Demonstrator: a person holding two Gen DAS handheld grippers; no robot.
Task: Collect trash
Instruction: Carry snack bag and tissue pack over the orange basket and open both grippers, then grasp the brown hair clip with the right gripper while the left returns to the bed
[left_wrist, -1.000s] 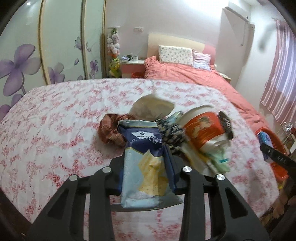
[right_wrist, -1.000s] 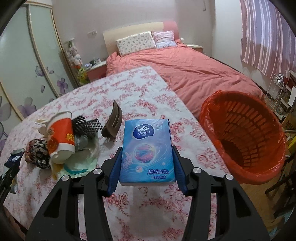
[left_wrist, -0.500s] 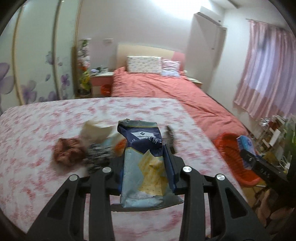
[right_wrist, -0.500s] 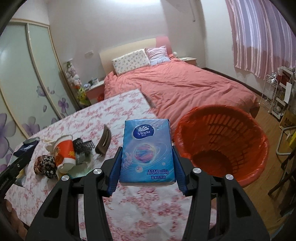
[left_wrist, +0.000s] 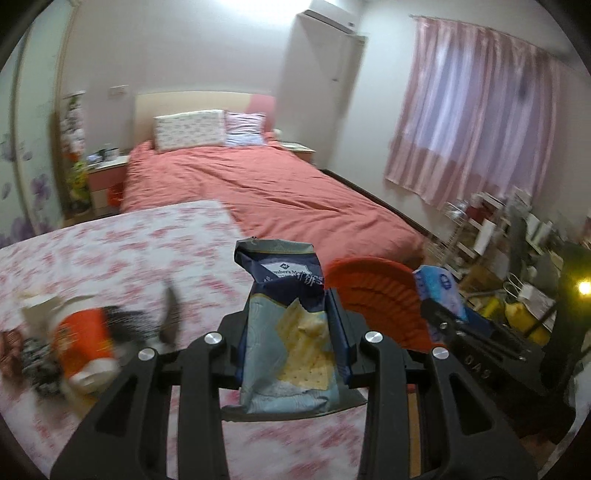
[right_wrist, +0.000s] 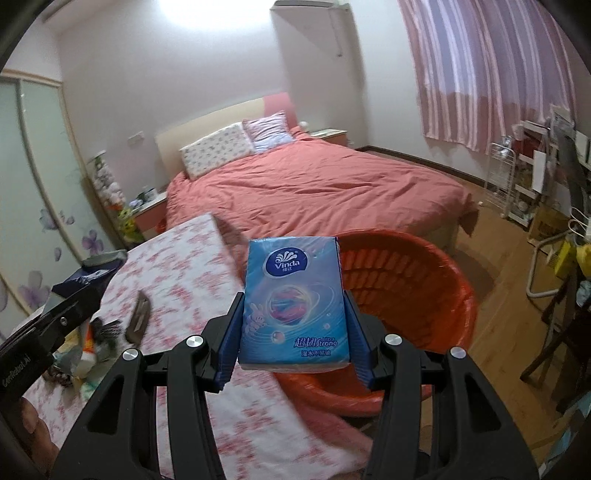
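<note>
The right tool (right_wrist: 294, 314) pinches a blue tissue pack (right_wrist: 293, 302) between its two fingers, and the pack stands upright in the grip, in front of the near rim of the orange basket (right_wrist: 417, 295) that sits on the floor just right of the desk (right_wrist: 177, 280). The left tool (left_wrist: 290, 332) is clamped on a dark blue cracker bag (left_wrist: 288, 325), torn open at the top, with pale crackers showing through its clear front. From the left wrist view the bag is over the right edge of the flowered desk, and the basket lies ahead and to the right, partly hidden behind the bag.

The step in hand appears to be carrying both pieces to the basket and dropping them in. To do it well, each tool should be well over the basket's open mouth, past the rim, before its fingers spread. The tissue pack is light and flat, so it will likely fall straight if released level. The cracker bag is open, so it should stay upright until it is over the basket, or crumbs may spill on the cloth. The two tools are close together, and letting go one at a time would keep them from bumping.

More litter, an orange cup (left_wrist: 85, 339) among it, waits on the desk's left side.
</note>
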